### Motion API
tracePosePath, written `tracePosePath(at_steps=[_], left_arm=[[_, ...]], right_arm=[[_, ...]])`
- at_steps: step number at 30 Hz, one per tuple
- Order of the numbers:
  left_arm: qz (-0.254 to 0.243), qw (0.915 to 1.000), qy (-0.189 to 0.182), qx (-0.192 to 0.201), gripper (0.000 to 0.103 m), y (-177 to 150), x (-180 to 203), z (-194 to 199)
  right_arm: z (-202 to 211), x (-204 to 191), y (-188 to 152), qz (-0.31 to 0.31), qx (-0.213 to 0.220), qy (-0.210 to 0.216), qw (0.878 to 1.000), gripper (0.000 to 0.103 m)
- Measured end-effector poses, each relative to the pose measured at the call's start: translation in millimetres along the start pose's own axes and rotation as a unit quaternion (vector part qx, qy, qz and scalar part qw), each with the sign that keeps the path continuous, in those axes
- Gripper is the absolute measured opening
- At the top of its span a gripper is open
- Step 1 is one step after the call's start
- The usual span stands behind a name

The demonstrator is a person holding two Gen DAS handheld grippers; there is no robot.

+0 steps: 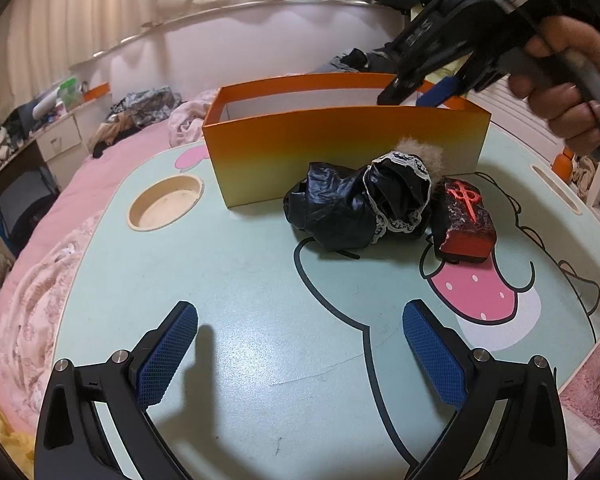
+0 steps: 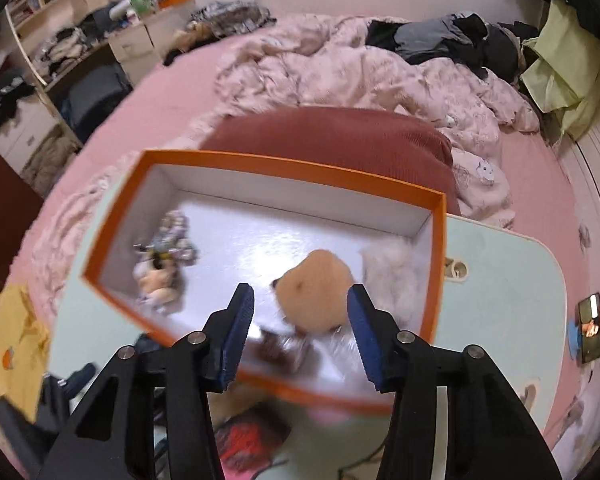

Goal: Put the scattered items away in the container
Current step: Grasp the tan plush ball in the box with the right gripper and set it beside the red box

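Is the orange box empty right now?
No, the right wrist view shows the orange box already holding a tan fluffy ball and a small doll.

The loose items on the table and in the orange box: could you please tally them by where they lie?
Still out on the table: 2 (black lace-trimmed bundle, red-and-black block)
Inside the orange box: 3 visible (tan fluffy ball, white fluffy item, small mixed cluster)
Total: 5
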State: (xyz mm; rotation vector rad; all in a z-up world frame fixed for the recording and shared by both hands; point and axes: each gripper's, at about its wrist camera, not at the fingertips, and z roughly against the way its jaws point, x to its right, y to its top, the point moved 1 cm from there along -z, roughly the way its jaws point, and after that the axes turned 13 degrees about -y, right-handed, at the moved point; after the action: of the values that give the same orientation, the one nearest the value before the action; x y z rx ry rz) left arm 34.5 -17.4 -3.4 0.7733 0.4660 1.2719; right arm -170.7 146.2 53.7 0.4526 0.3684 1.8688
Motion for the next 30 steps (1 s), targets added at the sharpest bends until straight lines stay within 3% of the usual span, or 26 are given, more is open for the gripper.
tracePosePath(at_steps=[2,8,12,16,20,23,26,30], left_arm=[[0.000,1.0000,-0.001,0.000,0.102,1,-1,-1],[0.002,1.0000,-0.002,0.000,0.102,1,0,-2],[0.003,1.0000,-0.002,0.000,0.102,1,0,-3],[0.003,1.0000,-0.003,0.000,0.102,1,1,-3],[0.004,1.0000,-0.003,0.001,0.102,0,1,-3],[0.004,1.0000,-0.003,0.001,0.102,0,1,-3],[0.005,1.0000,-0.004,0.000,0.102,0,1,-3],[0.006,1.0000,-0.006,0.000,0.102,0,2,-5]], right_arm=[[-11,0,2,-0.010,-0.016,0.002,1.000,0.050],[-26,-19,5,0.051,-0.013,-0.089,0.995,0.050],[-29,-27,5,0.068,-0.014,-0.105,0.992,0.048],[-25,-30,4,0.066,0.008,-0.108,0.992,0.039],[0,-24,1,0.031,0.053,-0.057,0.996,0.037],[37,-16,-4,0.006,0.108,-0.039,0.993,0.037],[76,-4,-20,-0.017,0.149,0.009,0.989,0.037],[102,8,-54,-0.017,0.160,0.049,0.986,0.038]])
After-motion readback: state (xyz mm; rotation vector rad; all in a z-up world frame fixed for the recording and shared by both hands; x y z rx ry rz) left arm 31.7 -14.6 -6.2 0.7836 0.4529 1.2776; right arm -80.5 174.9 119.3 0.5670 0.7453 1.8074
